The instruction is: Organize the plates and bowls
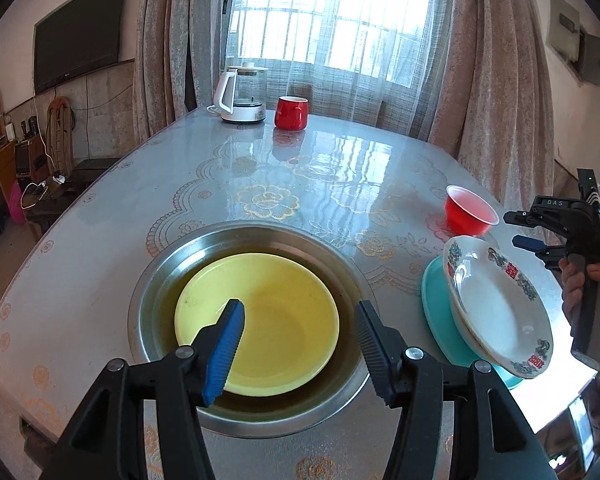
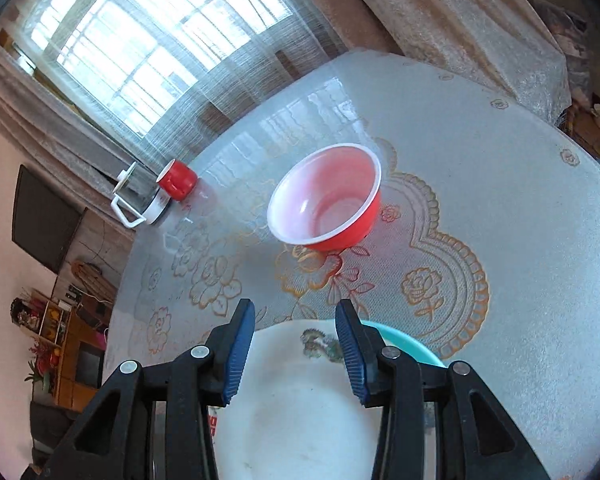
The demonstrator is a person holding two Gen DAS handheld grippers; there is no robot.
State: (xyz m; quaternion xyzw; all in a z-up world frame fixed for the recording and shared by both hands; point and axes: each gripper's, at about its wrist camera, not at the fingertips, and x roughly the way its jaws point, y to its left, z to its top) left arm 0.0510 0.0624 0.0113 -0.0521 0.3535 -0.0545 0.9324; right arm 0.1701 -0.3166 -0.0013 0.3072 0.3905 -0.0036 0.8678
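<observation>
Left gripper jaws apart, empty, above yellow plate lying in steel basin sunk in table. Right gripper part open, nothing between pads, poised over patterned white plate stacked on teal plate. Red bowl just beyond, apart from stack; likely next to be gathered.

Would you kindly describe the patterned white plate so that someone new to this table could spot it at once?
Start from the steel basin sunk in the table's middle, which holds a yellow plate. To its right is a small stack, with a teal plate underneath. The patterned white plate lies tilted on top, the only one with a floral rim and red characters.
</observation>
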